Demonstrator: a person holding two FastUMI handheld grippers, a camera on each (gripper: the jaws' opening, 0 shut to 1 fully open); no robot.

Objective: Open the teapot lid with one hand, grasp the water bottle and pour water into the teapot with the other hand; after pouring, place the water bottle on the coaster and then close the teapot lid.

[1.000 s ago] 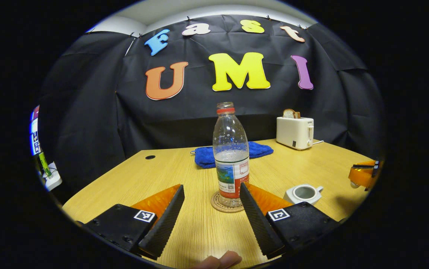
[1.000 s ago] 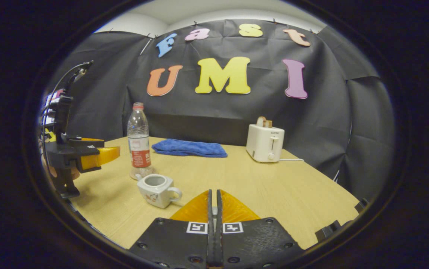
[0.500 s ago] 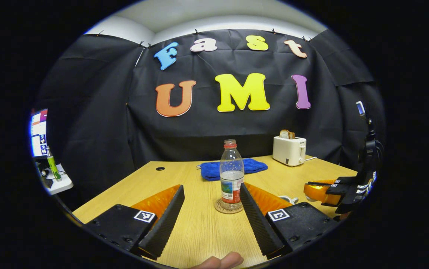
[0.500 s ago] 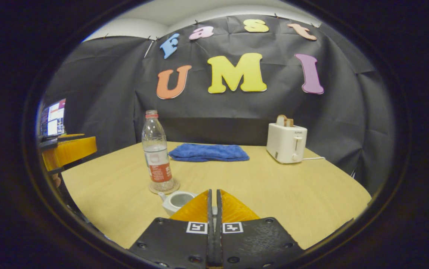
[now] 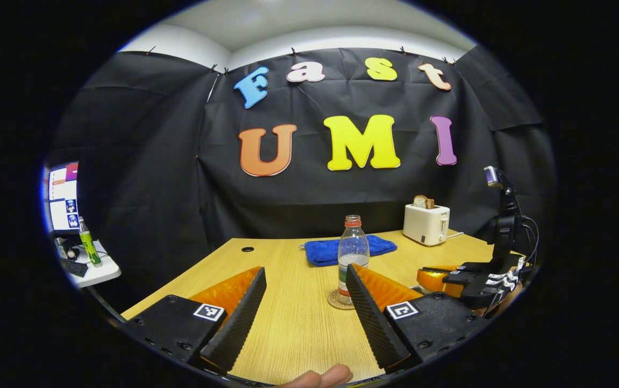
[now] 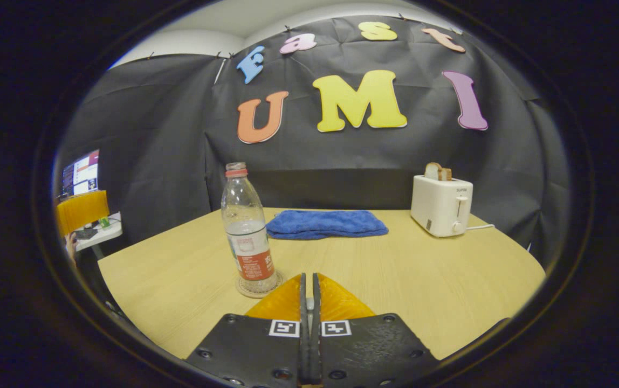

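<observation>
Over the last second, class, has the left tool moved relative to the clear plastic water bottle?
Yes. The left tool has backed away: the clear plastic water bottle looks smaller and farther.

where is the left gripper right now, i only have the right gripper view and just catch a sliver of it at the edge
Observer: In the left gripper view, the left gripper is open, fingers wide apart with nothing between them.
Operator: is it near the bottle
Observer: No. It sits back over the table's near edge, and the water bottle stands on the coaster beyond its fingertips.
Operator: how does mine look from there
Observer: The right gripper hovers roughly level over the table, to the right of the bottle in that view.
</observation>
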